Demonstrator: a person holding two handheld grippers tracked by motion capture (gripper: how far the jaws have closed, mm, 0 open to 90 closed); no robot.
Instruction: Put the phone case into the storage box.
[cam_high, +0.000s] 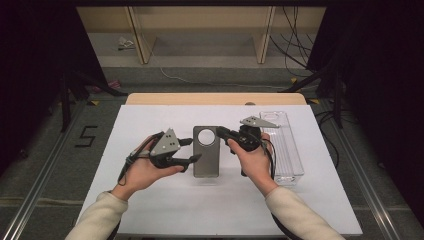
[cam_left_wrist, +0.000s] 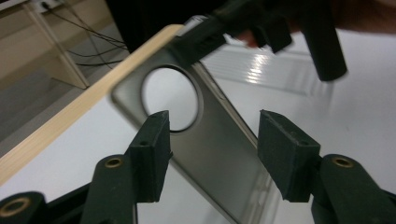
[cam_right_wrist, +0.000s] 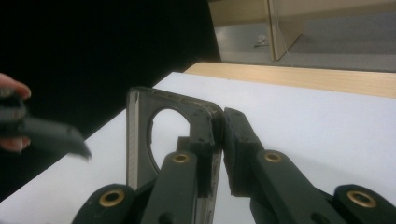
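Phone case, thin with a round camera hole, sits mid-table. Right gripper has its jaws clamped on the top edge; left gripper has its jaws apart astride the case. Likely light, slightly flexible, slick: best gripped on the rim.

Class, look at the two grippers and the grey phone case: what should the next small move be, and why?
Probably close the left gripper on the phone case. Its jaws stand open with the case's lower part between them, while the right gripper already pinches the case's edge near the round hole, so a second grip would steady it.
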